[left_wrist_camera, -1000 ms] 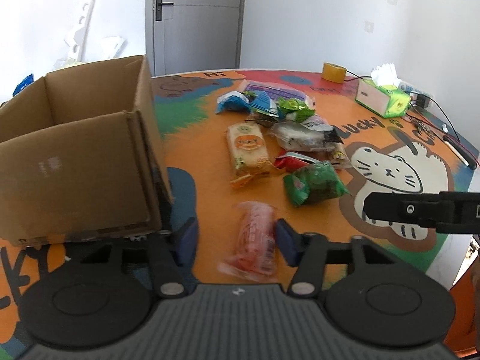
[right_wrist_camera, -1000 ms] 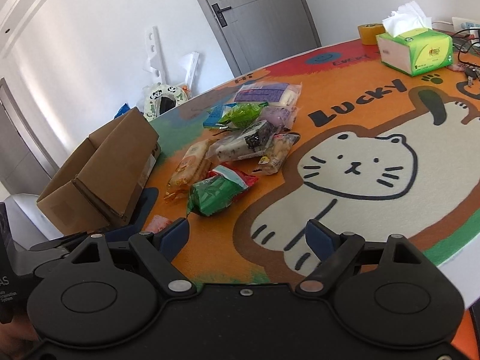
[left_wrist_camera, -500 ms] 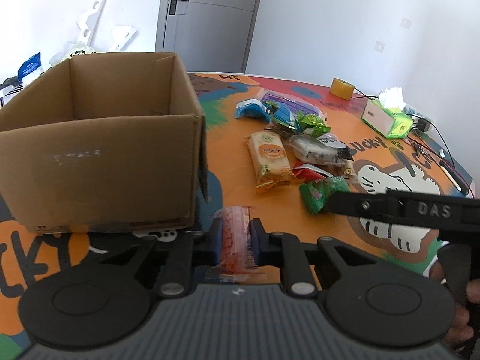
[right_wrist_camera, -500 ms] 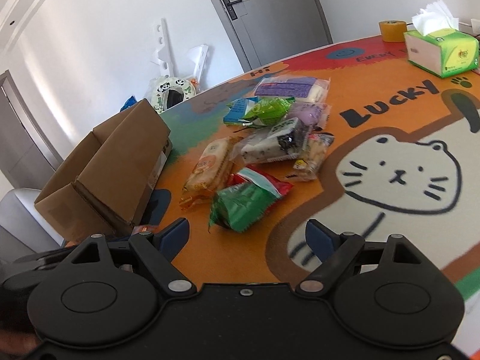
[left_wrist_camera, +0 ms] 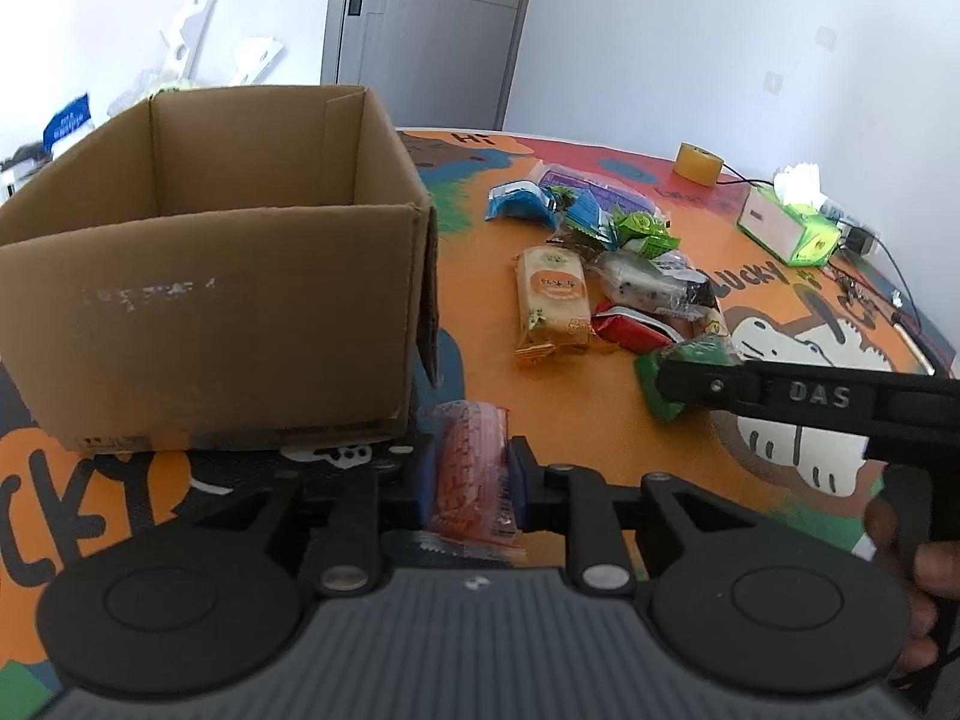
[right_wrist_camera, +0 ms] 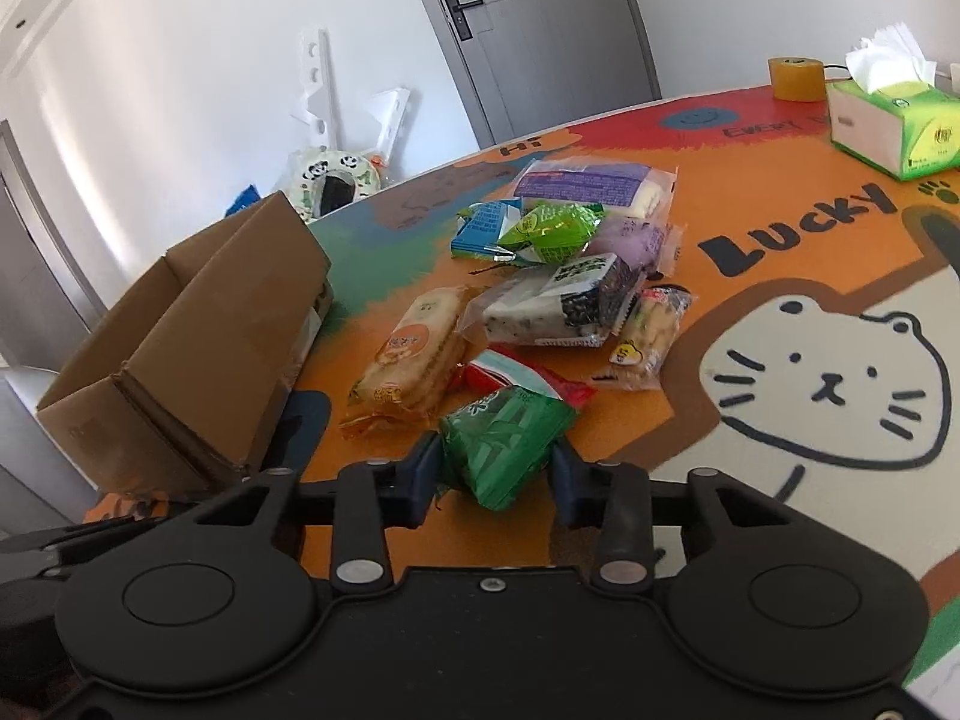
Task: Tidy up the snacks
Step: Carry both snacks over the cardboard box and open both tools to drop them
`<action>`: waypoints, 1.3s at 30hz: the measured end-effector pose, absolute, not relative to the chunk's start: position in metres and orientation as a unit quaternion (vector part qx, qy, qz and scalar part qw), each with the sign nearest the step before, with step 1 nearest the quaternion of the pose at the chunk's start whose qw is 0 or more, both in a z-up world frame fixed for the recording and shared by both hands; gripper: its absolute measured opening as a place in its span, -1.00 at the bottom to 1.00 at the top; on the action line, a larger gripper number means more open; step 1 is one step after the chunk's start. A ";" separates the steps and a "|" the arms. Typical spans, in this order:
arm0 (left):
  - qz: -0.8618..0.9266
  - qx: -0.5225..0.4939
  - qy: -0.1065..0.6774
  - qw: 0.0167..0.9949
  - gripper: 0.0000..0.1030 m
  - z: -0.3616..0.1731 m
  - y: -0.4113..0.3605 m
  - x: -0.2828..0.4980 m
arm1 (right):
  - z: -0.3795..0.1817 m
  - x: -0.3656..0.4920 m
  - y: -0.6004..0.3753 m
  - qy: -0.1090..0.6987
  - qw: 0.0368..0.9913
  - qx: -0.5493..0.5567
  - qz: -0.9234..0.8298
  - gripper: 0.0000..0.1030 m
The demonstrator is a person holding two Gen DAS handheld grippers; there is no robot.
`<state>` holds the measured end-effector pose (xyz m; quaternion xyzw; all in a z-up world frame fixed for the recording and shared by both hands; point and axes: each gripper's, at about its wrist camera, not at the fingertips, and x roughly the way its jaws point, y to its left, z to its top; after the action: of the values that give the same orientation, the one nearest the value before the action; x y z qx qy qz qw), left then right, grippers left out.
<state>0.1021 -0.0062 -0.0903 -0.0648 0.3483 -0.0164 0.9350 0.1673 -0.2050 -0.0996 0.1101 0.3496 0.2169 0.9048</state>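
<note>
My left gripper [left_wrist_camera: 472,451] holds a red-orange snack packet [left_wrist_camera: 471,483] between its pads just in front of the open cardboard box [left_wrist_camera: 210,276]; its jaws are opening slightly, still pressing the packet. My right gripper [right_wrist_camera: 495,457] has a green snack packet [right_wrist_camera: 510,426] between its closing jaws, both pads touching the packet's sides. In the left wrist view one right finger [left_wrist_camera: 714,385] covers most of that green packet [left_wrist_camera: 651,384]. Behind lies a pile of several snacks, with an orange biscuit pack [right_wrist_camera: 414,360] and a red packet [right_wrist_camera: 516,372] nearest.
The box [right_wrist_camera: 198,360] stands left of the pile on the colourful cat-print table [right_wrist_camera: 840,372]. A tissue box [left_wrist_camera: 786,228], a tape roll [left_wrist_camera: 696,163] and cables [left_wrist_camera: 870,294] sit at the far right. A hand [left_wrist_camera: 924,570] grips the right tool.
The left jaws closed on the red-orange packet and lifted it toward the box. The right gripper moved forward over the green packet and its wide jaws closed around it.
</note>
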 end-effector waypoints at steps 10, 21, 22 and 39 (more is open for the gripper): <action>-0.009 -0.075 0.339 0.938 -0.66 -0.086 -0.007 0.098 | -0.092 0.149 -0.216 0.331 0.904 0.127 0.237 -0.30; -0.024 -0.073 0.300 0.951 -0.67 -0.052 -0.011 0.081 | -0.069 0.138 -0.211 0.296 0.907 0.130 0.269 -0.30; -0.025 -0.073 0.296 0.952 -0.67 -0.049 -0.011 0.080 | -0.067 0.137 -0.210 0.293 0.907 0.130 0.273 -0.30; -0.009 -0.083 0.227 0.970 -0.67 0.001 0.012 0.075 | -0.025 0.135 -0.171 0.244 0.910 0.115 0.317 -0.30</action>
<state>0.0749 0.0119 0.0007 -0.0830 0.2268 -0.0094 0.9704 0.1350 -0.1709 -0.0247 0.1145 0.2438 0.3165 0.9095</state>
